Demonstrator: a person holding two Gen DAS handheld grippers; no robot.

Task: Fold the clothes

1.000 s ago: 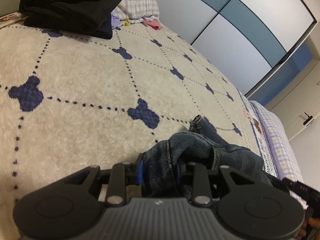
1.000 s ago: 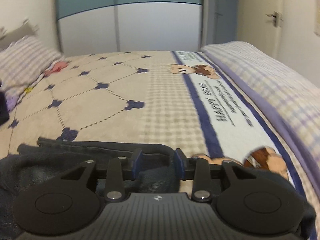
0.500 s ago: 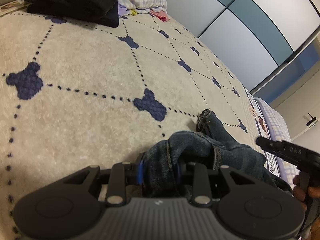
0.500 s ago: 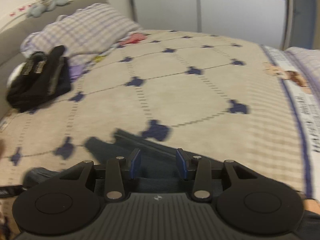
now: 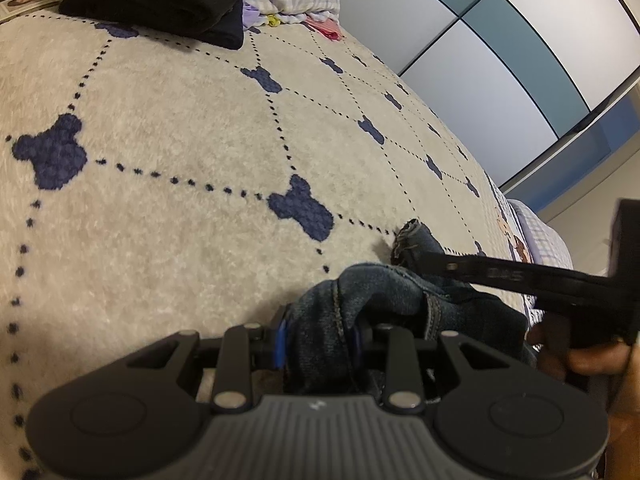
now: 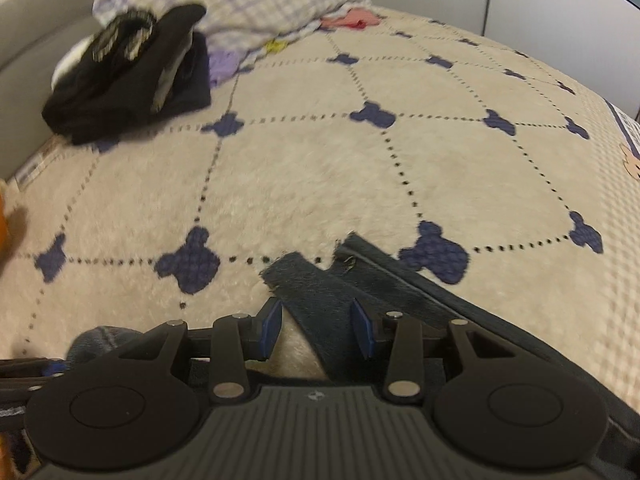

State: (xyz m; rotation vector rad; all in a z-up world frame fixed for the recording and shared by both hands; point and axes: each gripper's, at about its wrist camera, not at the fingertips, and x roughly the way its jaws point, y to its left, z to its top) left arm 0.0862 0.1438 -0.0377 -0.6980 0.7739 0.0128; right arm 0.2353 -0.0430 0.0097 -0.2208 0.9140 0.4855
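Dark blue jeans [image 5: 384, 292] lie on the cream blanket [image 5: 180, 120]. My left gripper [image 5: 318, 344] is shut on a bunched fold of their denim, low over the bed. From the right, one finger [image 5: 480, 272] of my right gripper reaches to the frayed leg hem [image 5: 406, 236]. In the right wrist view, the right gripper [image 6: 317, 332] is open just above the two leg ends [image 6: 316, 292]. One denim strip runs between its blue pads, with blanket showing beside the left pad.
A stack of folded black clothes [image 6: 128, 80] sits at the head of the bed beside a checked pillow [image 6: 248, 4]. Small pink and yellow items [image 6: 352, 20] lie near the pillow. Sliding wardrobe doors [image 5: 480, 60] stand beyond. A person's hand [image 5: 592, 360] holds the right gripper.
My right gripper has swung left across the bed and rolled, arriving over the jeans' leg hems. The left gripper has stayed put, still clamped on the denim.
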